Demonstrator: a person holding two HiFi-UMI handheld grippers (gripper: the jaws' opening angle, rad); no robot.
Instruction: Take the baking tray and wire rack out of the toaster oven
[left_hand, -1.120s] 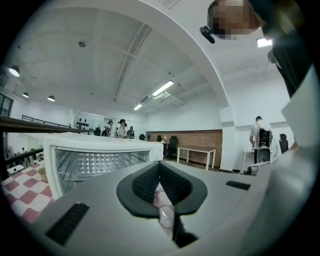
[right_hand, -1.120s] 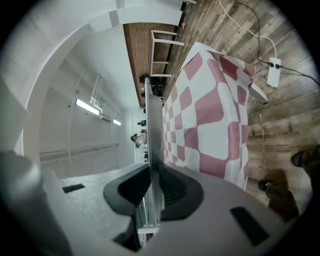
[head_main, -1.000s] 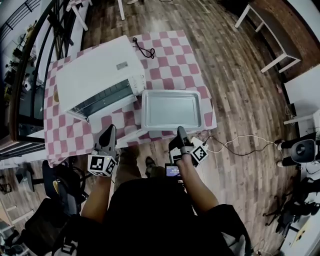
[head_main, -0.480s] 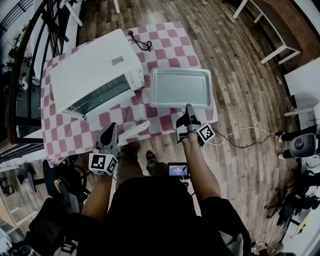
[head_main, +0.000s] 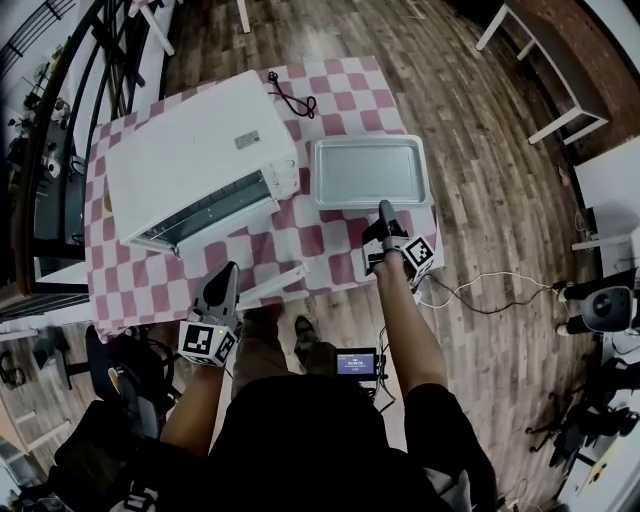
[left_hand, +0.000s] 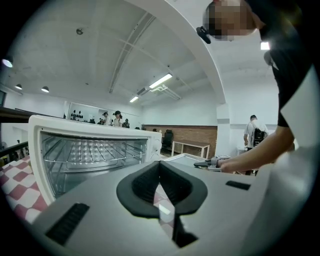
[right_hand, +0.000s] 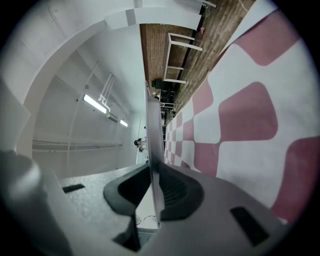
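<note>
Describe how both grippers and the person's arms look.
The left gripper and right gripper match: grey tapering bodies, black ribbed pads, each carrying a white cube with black square markers. The person wears a black short-sleeved top; forearms are uncovered.

**What we cannot make out**

From the head view the toaster oven (head_main: 200, 150), toward the table's (head_main: 340, 100) left edge, shows us only its white top and a sliver of its mouth. The wire rack (left_hand: 90, 150) stays hidden there. In the left gripper view the left gripper (left_hand: 160, 172) covers the oven's lower front. The right gripper view gives us the baking tray (right_hand: 152, 150) edge-on, its pan unseen. Distant figures (left_hand: 112, 119) are too small to tell.
</note>
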